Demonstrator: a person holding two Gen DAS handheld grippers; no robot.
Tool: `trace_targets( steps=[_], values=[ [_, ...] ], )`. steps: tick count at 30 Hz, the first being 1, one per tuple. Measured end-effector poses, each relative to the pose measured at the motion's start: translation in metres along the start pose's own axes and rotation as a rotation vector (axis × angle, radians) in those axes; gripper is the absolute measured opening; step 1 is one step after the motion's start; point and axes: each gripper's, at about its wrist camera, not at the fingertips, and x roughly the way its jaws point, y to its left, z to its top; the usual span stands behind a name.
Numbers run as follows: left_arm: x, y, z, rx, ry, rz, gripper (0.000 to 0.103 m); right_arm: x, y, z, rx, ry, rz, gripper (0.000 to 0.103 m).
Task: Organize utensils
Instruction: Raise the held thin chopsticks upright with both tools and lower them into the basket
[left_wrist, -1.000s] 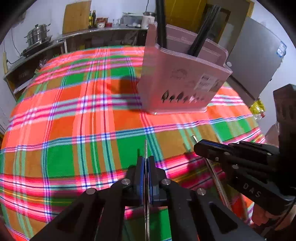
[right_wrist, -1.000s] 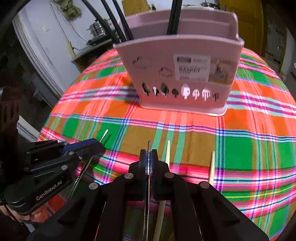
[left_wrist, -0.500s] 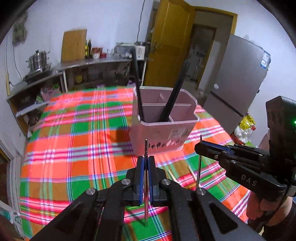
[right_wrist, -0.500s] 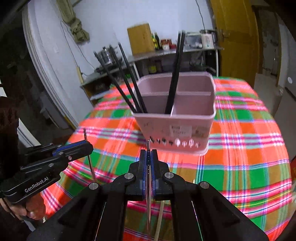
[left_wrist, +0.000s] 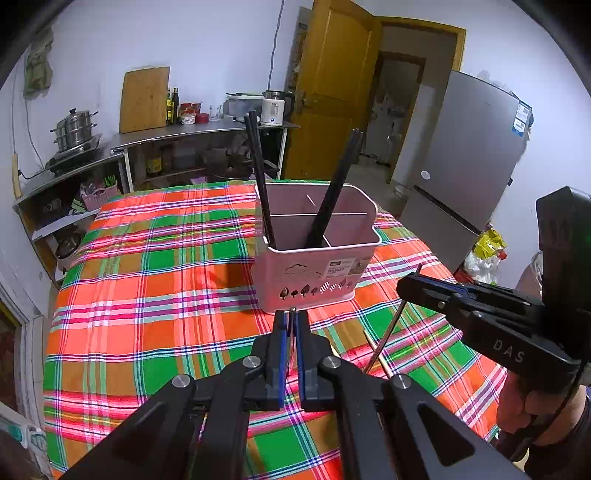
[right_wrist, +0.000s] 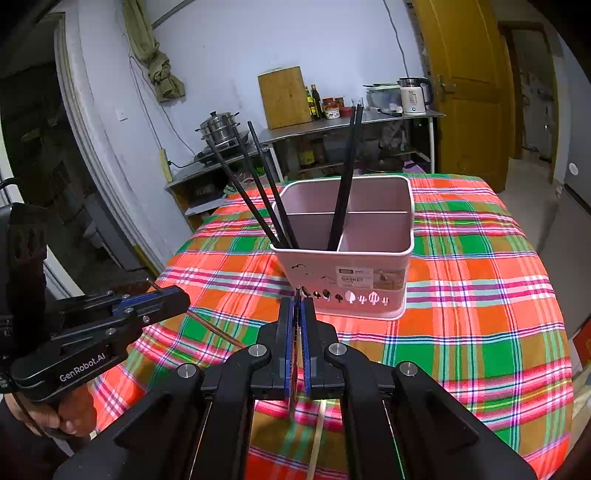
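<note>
A pink plastic utensil basket with inner dividers and small cut-out shapes along its lower front is standing on the round table under a bright orange, green and pink plaid tablecloth. Several long black chopsticks are leaning out of its front left compartment toward the left, and two more black chopsticks are standing close to upright, tilting slightly right, by the middle divider. The front right compartment is showing only its pale floor.

Two pale wooden chopsticks are lying on the cloth in front of the basket, below and between the two tools. Behind the table, a metal counter is carrying a wooden cutting board, bottles, a stacked steel pot and a white kettle. A yellow door and a grey fridge are standing to the right.

The left gripper is hovering short of the basket's front wall, its jaws pinched almost together on a thin metal chopstick whose tip is poking just past the fingertips, its long axis running forward along the fingers toward the basket. The right gripper is likewise clamped on a thin metal rod; seen from the left camera that rod is hanging steeply, its upper end above the jaws and its lower end slanting down and left toward the cloth.
</note>
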Motion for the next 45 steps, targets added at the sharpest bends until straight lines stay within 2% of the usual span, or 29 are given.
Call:
trace_targets(
  steps=[14,21,30,38,45],
  values=[
    [-0.010,0.000,0.015,-0.029,0.004,-0.036,0.004,-0.021,-0.004,0.011,-0.008,-0.058,-0.012,0.004],
    [-0.021,0.000,0.052,-0.037,-0.045,-0.058,0.004,-0.033,-0.009,0.036,-0.007,-0.121,-0.029,0.004],
    [-0.036,0.000,0.113,-0.044,-0.137,-0.066,0.004,-0.050,-0.013,0.084,0.003,-0.230,-0.049,0.004],
    [-0.017,0.002,0.146,-0.045,-0.149,-0.051,0.004,-0.038,-0.014,0.116,0.009,-0.277,-0.047,0.004],
    [0.012,0.010,0.148,-0.053,-0.124,-0.040,0.004,-0.014,-0.016,0.121,0.016,-0.271,-0.040,0.004]
  ],
)
